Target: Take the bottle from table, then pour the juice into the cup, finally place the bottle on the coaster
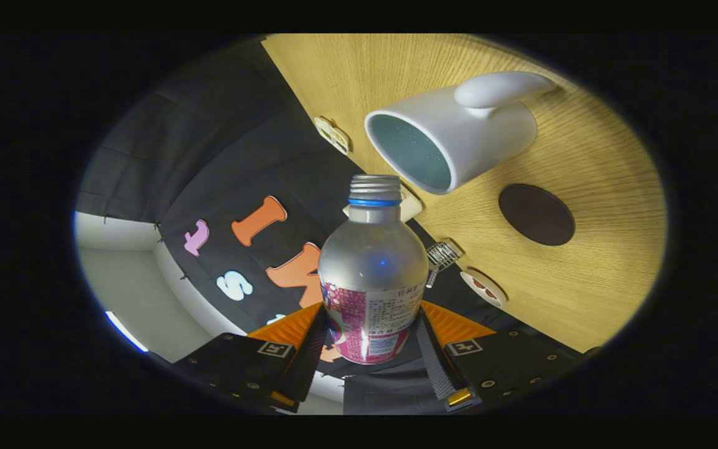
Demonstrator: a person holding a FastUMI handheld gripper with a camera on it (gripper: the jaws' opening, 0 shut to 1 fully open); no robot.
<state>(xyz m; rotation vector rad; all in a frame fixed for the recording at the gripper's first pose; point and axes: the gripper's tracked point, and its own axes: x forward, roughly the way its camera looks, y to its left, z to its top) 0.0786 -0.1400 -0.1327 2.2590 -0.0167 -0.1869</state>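
My gripper [371, 327] is shut on a silvery bottle [371, 274] with a pink label and a blue neck ring; both fingers press on its lower body. The view is rolled strongly, so the bottle is tipped over with its uncapped threaded mouth [375, 184] pointing toward the white cup [459, 134]. The cup stands on the wooden table [583, 274] just beyond the bottle's mouth, its teal inside facing me and its handle on the far side. A dark round coaster [536, 214] lies on the table beside the cup. No stream of juice is visible.
Along the table's edge by the booth wall sit a few small items: a pale clip-like piece [333, 134], a small wire rack [443, 254] and a round white disc [483, 288]. A white wall and floor lie beyond the black cloth.
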